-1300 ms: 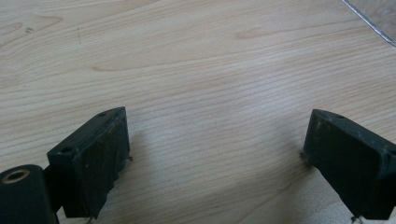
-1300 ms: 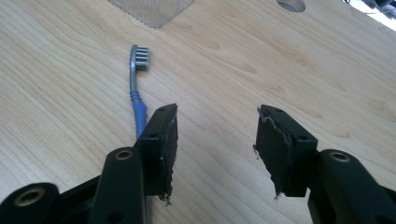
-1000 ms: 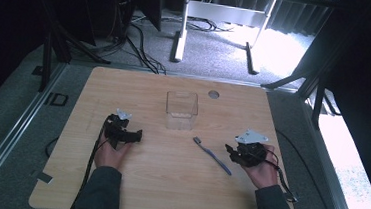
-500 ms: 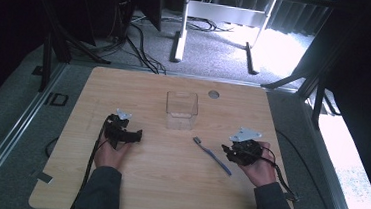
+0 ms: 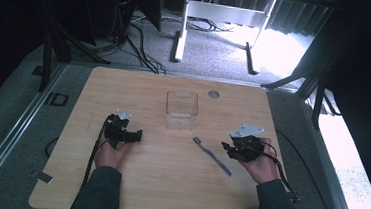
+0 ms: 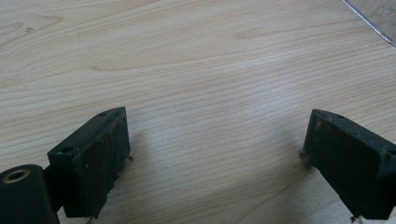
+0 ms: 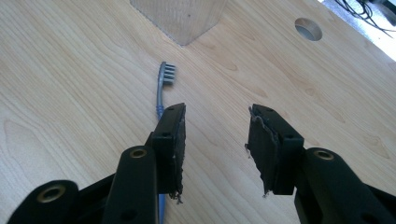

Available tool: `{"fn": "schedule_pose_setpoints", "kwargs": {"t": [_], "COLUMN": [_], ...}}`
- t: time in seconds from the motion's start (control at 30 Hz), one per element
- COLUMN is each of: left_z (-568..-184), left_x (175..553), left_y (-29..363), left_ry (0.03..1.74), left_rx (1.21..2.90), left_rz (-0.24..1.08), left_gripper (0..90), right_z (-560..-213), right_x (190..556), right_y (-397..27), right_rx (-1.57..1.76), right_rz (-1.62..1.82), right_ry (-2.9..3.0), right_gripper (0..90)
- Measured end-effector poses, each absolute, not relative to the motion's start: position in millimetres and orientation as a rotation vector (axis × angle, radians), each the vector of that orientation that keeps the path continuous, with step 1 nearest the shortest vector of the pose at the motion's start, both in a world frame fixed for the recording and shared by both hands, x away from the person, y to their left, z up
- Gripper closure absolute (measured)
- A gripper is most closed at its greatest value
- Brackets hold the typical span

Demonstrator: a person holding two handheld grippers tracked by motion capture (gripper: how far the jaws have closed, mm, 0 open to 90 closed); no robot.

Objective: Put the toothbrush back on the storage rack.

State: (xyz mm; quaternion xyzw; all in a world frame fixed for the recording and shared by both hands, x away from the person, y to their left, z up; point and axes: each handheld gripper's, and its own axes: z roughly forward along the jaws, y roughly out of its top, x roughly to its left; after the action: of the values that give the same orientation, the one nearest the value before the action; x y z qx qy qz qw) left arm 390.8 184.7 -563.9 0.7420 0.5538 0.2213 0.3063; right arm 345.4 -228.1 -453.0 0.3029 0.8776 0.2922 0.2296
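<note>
- Right gripper [image 7: 215, 140] is held low over the table [image 5: 167, 183], jaws parted, just been closing, nothing pinched.
- Toothbrush [image 7: 162, 88] is seen flat on the wood, just outside one jaw, bristle end toward the clear box [image 5: 181, 110].
- Left gripper [image 6: 215, 154] is spread wide over bare wood.

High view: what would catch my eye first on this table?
A clear box stands near the middle of the wooden table. A blue toothbrush lies just ahead of it. A hand-held black gripper rests on each side: the left gripper open, the right gripper beside the toothbrush.
</note>
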Motion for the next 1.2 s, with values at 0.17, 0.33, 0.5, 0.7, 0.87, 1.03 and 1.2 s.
{"fn": "schedule_pose_setpoints", "kwargs": {"t": [0.17, 0.33, 0.5, 0.7, 0.87, 1.03, 1.2], "left_z": [-563.9, -563.8, -563.9, -563.9, -563.9, -563.9, -563.9], "left_x": [390.9, 390.9, 390.9, 390.9, 390.9, 390.9, 390.9], "left_y": [184.7, 184.8, 184.7, 184.7, 184.7, 184.8, 184.7], "left_ry": [1.466, 1.466, 1.466, 1.466, 1.466, 1.466, 1.467], "left_rx": [1.962, 1.962, 1.962, 1.962, 1.962, 1.962, 1.962], "left_rz": [0.586, 0.587, 0.587, 0.587, 0.587, 0.587, 0.587], "left_gripper": [7.7, 7.8, 7.8, 7.8, 7.8, 7.8, 7.8], "right_z": [-450.2, -449.6, -447.9, -446.7, -445.8, -446.3, -445.9], "right_x": [346.9, 349.0, 349.9, 352.3, 353.3, 354.5, 355.5], "right_y": [-226.1, -222.3, -219.0, -216.1, -211.7, -208.6, -206.2], "right_rx": [0.834, 0.835, 0.837, 0.839, 0.831, 0.82, 0.824], "right_rz": [0.81, 0.799, 0.791, 0.78, 0.775, 0.758, 0.739], "right_ry": [2.428, 2.442, 2.451, 2.467, 2.491, 2.512, 2.523], "right_gripper": [56.3, 56.8, 57.6, 58.5, 59.4, 59.4, 59.4]}}
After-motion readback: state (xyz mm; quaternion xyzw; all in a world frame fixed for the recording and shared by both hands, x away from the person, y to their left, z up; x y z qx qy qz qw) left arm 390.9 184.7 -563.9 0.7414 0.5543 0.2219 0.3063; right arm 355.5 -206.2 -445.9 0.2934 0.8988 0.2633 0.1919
